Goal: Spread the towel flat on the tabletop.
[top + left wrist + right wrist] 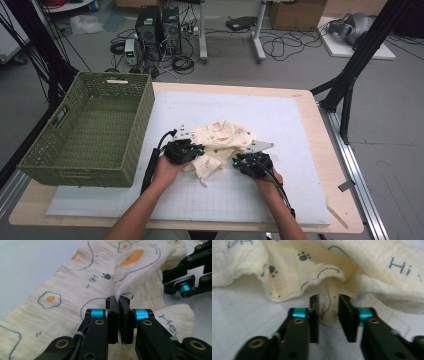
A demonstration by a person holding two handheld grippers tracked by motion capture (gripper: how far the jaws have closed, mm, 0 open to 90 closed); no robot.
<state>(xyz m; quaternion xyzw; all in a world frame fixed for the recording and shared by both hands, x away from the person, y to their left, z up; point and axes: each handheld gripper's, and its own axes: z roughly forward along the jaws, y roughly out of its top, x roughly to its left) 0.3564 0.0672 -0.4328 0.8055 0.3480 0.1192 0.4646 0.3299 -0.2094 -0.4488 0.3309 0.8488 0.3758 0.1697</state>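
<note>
A cream cloth (222, 139) printed with fried eggs and paw marks lies crumpled in the middle of the white mat. My left gripper (196, 150) is at its left edge. In the left gripper view that gripper (119, 300) is shut on a raised fold of the cloth (95, 282). My right gripper (240, 161) is at the cloth's near right edge. In the right gripper view it (329, 299) stands open, its jaws on either side of a hanging flap of the cloth (329, 312) without squeezing it.
A green woven basket (131, 131) stands empty at the left of the table, close to the left hand. The white gridded mat (280, 120) covers most of the wooden tabletop. The right gripper (187, 282) appears at the upper right of the left gripper view.
</note>
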